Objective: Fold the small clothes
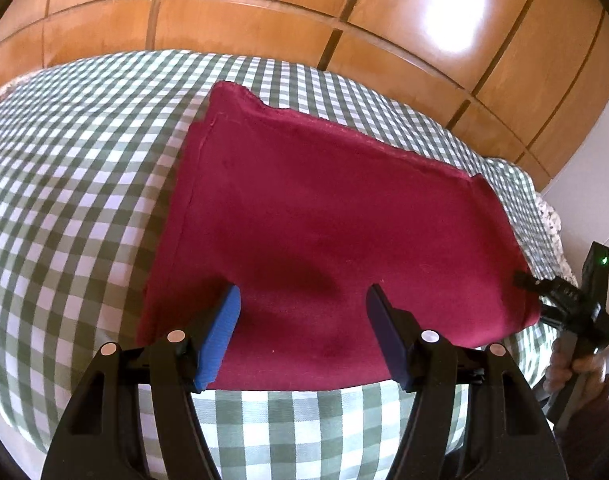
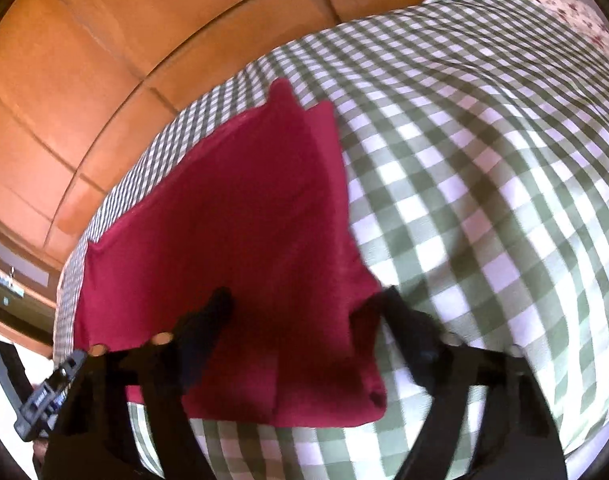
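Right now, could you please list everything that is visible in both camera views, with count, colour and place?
red cloth: one, dark red, lying spread on the checked cover, near its front edge; one side looks doubled over in the right wrist view.
checked cover: one, green and white, over the soft surface under the cloth.
floral fabric: one piece, pale with small flowers, at the far edge past the checked cover.
wooden panels: several, orange-brown and glossy, behind the covered surface.
left tool: one, black with blue pads, open, above the cloth's near edge.
right tool: one, black, blurred, open over the cloth's near right corner.
person's hand: one, holding the right tool's handle.
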The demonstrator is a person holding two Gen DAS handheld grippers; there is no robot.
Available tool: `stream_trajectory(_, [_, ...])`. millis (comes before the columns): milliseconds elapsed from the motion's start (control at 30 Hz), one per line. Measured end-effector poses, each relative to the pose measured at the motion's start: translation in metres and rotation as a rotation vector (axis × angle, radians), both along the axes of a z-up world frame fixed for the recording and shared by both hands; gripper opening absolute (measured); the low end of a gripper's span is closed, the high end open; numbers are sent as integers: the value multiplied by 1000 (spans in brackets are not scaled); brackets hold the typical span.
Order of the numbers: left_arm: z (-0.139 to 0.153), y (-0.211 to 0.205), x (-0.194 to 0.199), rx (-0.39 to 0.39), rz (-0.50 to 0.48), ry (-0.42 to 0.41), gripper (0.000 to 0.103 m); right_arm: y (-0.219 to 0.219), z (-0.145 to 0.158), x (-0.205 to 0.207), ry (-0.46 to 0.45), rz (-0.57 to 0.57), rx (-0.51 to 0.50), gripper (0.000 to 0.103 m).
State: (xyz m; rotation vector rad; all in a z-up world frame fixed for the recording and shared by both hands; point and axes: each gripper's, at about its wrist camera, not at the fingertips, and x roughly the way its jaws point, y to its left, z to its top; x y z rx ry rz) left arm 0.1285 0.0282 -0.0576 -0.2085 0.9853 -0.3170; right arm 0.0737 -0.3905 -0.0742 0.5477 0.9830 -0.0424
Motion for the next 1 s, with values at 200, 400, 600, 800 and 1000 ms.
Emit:
stream_trajectory(200, [1, 3, 2, -28, -7, 12, 64, 20, 16, 1, 1, 53, -40, 32])
stream_trajectory(400, [6, 21, 11, -195, -18, 55, 64, 65, 57, 5, -97, 171, -58, 27])
stream_trajectory(600, [26, 23, 23, -354, -80, 45, 73, 141, 72, 18, -141, 348, -111, 24])
stream_trajectory(800, [41, 1, 41, -429, -168, 50, 78, 204, 55, 20, -134, 490, -222, 24])
stream_trajectory(1000, [40, -37, 65, -404, -245, 85, 78, 222, 44, 15, -158, 530, -336, 23])
